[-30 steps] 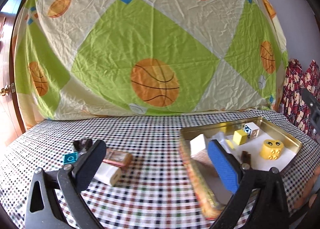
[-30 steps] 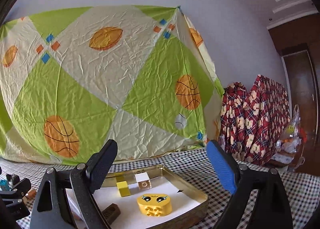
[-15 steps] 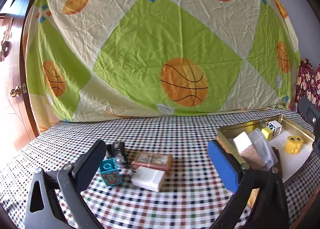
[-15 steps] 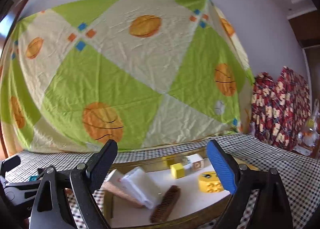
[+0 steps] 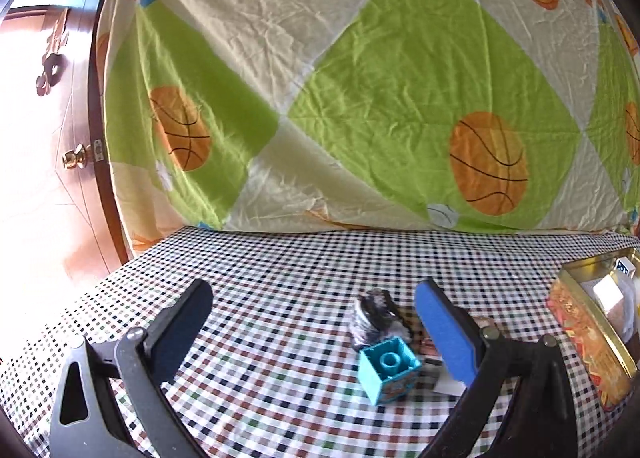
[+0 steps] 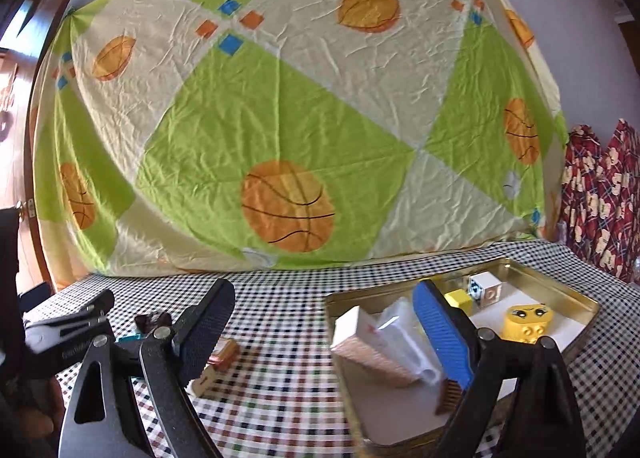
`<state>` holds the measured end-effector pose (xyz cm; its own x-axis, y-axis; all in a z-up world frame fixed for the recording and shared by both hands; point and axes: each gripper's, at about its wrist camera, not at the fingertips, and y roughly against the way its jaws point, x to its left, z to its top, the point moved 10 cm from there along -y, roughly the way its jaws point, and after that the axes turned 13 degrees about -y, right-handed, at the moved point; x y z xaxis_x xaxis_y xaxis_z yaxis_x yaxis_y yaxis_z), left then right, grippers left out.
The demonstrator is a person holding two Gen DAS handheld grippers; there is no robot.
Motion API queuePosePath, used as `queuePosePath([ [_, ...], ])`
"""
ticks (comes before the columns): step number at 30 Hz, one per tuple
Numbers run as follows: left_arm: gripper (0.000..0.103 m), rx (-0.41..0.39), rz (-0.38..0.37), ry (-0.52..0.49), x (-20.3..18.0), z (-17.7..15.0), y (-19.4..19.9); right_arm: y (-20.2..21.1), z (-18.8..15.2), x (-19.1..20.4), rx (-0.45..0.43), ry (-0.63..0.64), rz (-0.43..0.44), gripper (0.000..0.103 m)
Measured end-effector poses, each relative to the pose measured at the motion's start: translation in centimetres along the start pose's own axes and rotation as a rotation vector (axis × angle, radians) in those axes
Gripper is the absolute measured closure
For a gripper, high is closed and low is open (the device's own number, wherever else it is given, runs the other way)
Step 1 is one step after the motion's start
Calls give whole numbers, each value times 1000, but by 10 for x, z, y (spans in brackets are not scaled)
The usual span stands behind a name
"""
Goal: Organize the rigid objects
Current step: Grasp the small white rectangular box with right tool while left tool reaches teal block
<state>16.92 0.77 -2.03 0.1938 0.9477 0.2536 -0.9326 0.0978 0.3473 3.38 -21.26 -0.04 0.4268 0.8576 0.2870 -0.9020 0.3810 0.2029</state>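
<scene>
Left wrist view: the left gripper (image 5: 314, 320), released and empty, hovers over the teal toy brick (image 5: 387, 370) on the bench (image 5: 280, 266); next, centre and clench, then carry it to the gold tin tray (image 6: 560, 294).

No readable text anywhere. Teal block (image 5: 387, 370) has an orange printed side, too blurred to read. White cube (image 6: 485, 289) in the tin tray (image 6: 584, 322) carries printed marks, also illegible.
</scene>
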Motion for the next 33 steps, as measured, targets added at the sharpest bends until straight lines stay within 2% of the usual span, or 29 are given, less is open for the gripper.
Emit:
queuePosePath([
  [6,1,60,64,39,39,-9,-27,-21,-21,29,106,66,8,11],
  [10,1,108,62,74,53,-17,-40,-27,-32,54,152,95,63,11],
  [18,1,136,39,23,46,-21,-48,-54,-71,88,355,202,80,11],
  [24,1,167,16,18,43,-24,-51,-71,-98,97,501,222,92,11],
  [28,1,179,4,12,41,-26,-52,-82,-117,108,590,241,98,19],
  [32,1,178,-9,2,38,-26,-52,-91,-132,111,654,265,83,22],
  [33,1,178,-10,-1,37,-26,-51,-92,-135,111,672,263,88,27],
])
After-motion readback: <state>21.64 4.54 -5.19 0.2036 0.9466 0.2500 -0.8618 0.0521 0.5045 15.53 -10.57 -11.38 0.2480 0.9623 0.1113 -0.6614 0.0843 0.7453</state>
